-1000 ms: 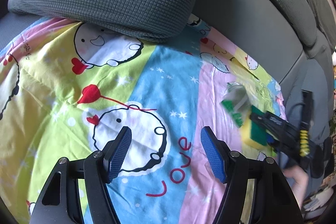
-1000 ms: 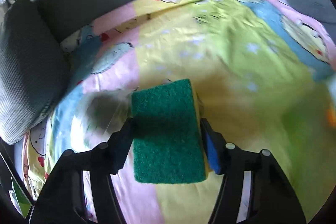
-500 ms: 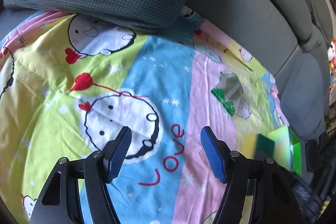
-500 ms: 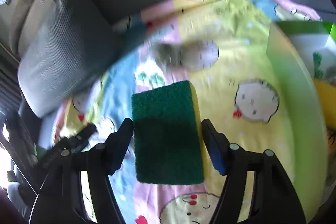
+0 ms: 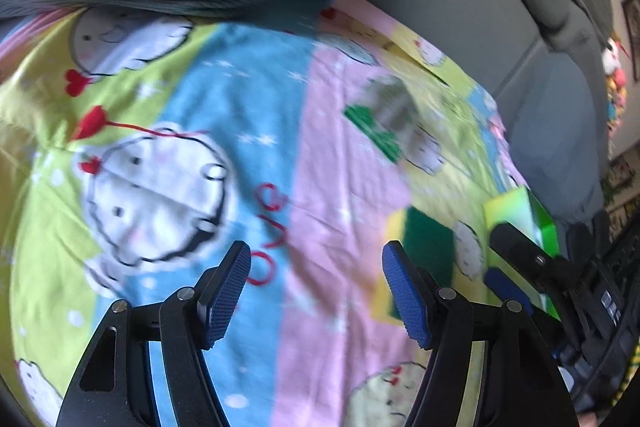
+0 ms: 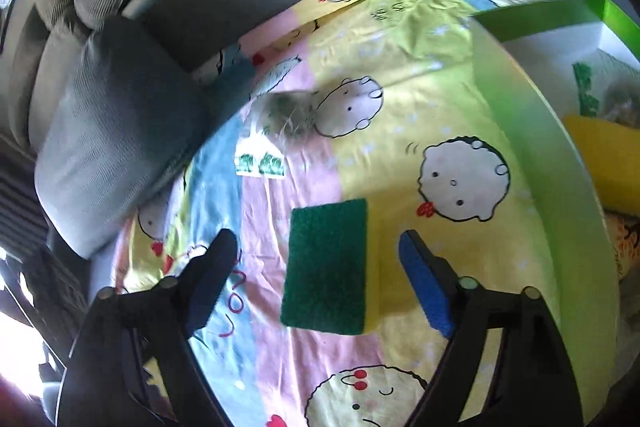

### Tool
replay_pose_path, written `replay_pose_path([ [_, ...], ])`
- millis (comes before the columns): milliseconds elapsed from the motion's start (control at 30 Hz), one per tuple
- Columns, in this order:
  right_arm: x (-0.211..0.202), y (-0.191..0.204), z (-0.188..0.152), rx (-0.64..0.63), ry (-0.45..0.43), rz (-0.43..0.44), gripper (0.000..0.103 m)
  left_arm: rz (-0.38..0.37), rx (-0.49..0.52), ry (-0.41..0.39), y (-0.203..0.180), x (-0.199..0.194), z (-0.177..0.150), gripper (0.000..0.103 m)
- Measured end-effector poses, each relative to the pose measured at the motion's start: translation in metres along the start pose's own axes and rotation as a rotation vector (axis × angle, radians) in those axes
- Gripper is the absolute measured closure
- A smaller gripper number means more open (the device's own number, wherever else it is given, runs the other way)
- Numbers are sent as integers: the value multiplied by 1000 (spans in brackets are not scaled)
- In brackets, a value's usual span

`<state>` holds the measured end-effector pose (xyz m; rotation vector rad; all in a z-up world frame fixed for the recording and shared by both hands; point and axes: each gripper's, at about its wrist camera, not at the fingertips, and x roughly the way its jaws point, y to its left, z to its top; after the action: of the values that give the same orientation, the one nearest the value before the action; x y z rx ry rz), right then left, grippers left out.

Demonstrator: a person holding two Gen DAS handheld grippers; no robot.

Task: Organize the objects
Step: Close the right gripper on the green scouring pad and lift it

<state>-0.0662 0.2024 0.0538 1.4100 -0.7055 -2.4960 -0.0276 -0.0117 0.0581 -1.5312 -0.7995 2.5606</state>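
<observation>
Green-topped yellow sponge (image 6: pixel 326 267) on sheet | right fingers (image 6: pixel 426 287) just opened | left fingers (image 5: pixel 228 287) apart, empty

Two close wrist views angled down, sharing the sponge (image 5: pixel 428 247) (image 6: pixel 326 267).

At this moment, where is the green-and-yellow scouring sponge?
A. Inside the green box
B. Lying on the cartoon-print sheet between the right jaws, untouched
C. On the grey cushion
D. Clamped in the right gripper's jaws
B: the green-and-yellow scouring sponge lies flat on the cartoon-print sheet, with gaps to both jaws of the right gripper, which have just been opening.
</observation>
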Motion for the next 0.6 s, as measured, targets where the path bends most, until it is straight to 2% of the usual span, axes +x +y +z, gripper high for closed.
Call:
replay_pose_path([
  [100, 1, -4, 1, 46, 5, 29, 42, -22, 37, 13, -13, 3, -4, 34],
  [200, 3, -8, 1, 75, 22, 43, 49, -16, 78, 23, -25, 6, -8, 34],
  [333, 3, -12, 1, 87, 27, 55, 48, -52, 122, 53, -37, 12, -12, 34],
  [500, 9, -14, 0, 91, 51, 64, 48, -40, 178, 88, -51, 22, -18, 34],
  [600, 13, -19, 0, 103, 67, 70, 48, -62, 182, 113, -53, 27, -22, 34],
])
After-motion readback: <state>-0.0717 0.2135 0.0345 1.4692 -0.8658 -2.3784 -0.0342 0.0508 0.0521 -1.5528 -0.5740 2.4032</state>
